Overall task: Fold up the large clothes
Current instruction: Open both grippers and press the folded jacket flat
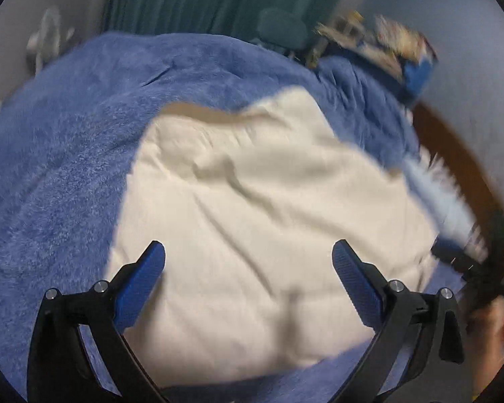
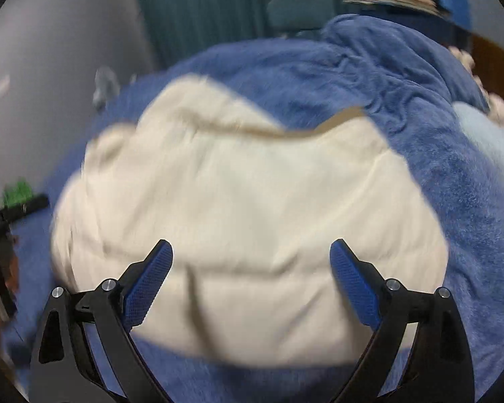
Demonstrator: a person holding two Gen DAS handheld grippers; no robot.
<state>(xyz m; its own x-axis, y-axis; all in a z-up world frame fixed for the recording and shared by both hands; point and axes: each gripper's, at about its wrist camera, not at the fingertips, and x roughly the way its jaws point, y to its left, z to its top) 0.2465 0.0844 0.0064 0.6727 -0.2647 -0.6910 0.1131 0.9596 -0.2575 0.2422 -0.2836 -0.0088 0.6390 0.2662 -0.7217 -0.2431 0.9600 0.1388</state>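
The left hand-held gripper [image 1: 248, 252] hangs with its blue-padded fingers [image 1: 141, 282] spread wide, nothing between them, above the near part of a cream garment [image 1: 252, 208]. The right hand-held gripper [image 2: 252, 252] is likewise spread apart and empty over the same cream garment [image 2: 245, 208]. The garment lies rumpled on a bed covered by a fuzzy blue blanket [image 1: 50, 154], with a tan strip [image 1: 201, 112] showing along its far edge. In the right wrist view the blanket [image 2: 453, 184] bunches into folds toward the bed's far right corner. Beyond the bed's far edge hangs a dark green curtain [image 1: 201, 0], with a blurred heap of clutter [image 1: 386, 43] at the far right corner.
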